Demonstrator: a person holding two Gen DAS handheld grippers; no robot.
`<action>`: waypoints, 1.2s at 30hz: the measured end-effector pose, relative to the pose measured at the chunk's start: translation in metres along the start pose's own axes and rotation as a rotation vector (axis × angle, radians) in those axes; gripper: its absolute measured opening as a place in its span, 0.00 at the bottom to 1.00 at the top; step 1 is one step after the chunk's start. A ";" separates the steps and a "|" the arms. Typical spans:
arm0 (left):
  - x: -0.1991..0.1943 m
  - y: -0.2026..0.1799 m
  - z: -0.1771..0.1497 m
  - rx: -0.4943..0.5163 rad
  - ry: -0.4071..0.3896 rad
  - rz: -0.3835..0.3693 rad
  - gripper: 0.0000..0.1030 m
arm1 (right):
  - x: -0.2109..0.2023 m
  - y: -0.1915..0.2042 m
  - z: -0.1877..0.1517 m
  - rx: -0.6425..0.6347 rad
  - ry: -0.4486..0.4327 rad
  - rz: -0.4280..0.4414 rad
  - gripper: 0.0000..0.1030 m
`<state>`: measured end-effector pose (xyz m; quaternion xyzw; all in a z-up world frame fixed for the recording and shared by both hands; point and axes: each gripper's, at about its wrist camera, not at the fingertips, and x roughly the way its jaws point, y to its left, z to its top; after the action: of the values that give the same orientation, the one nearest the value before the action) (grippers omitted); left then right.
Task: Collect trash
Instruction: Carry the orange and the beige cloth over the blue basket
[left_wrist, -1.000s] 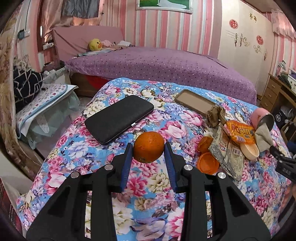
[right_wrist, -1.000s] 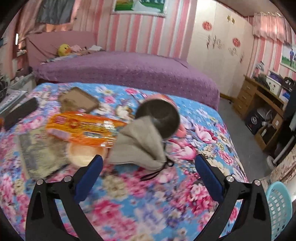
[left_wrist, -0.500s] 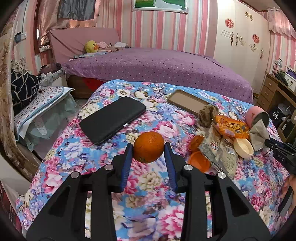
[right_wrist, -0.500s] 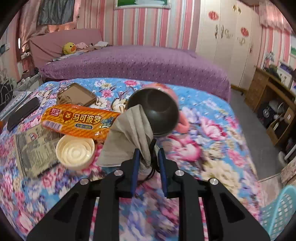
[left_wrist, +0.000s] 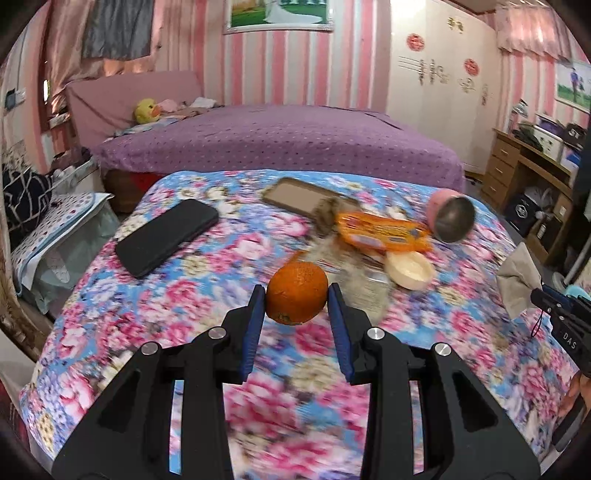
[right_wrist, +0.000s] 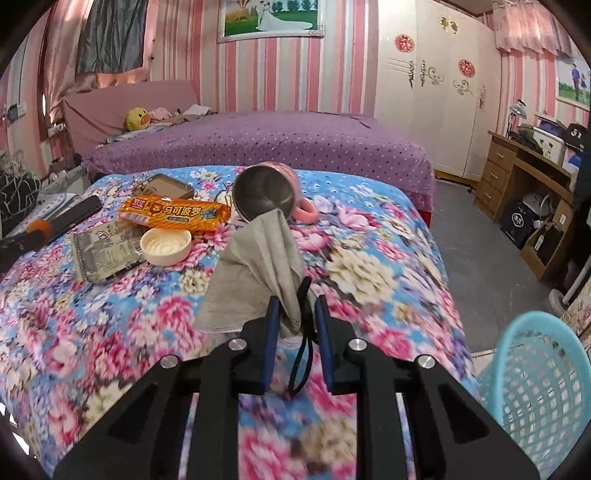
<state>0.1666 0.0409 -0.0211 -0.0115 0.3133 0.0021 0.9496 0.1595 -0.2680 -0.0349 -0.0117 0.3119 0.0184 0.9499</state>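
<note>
Though both blue-padded, left hand-held gripper (left_wrist: 296, 304) clamped on dimpled round orange (left_wrist: 296, 292), right hand-held gripper (right_wrist: 294, 309) on limp grey cloth (right_wrist: 258, 273).

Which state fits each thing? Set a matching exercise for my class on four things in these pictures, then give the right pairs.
Things:
1. orange
2. grey cloth
3. cream lid
4. pink mug

States:
A. lying on its side on the floral cover
B. clamped in the right gripper
C. lying open side up beside the orange wrapper
D. clamped in the left gripper

Pairs: 1-D, 2-B, 3-C, 4-A
</note>
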 end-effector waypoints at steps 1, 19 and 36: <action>-0.001 -0.006 -0.002 0.004 0.002 -0.006 0.32 | -0.005 -0.002 -0.002 0.003 -0.004 0.002 0.20; -0.013 -0.088 -0.032 0.031 0.020 -0.070 0.32 | -0.039 -0.051 -0.026 -0.015 -0.026 0.017 0.20; -0.002 -0.124 -0.037 0.069 0.026 -0.091 0.33 | -0.052 -0.128 -0.034 0.072 -0.039 -0.090 0.20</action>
<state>0.1445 -0.0843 -0.0470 0.0068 0.3245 -0.0521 0.9444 0.1026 -0.3989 -0.0304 0.0087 0.2930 -0.0354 0.9554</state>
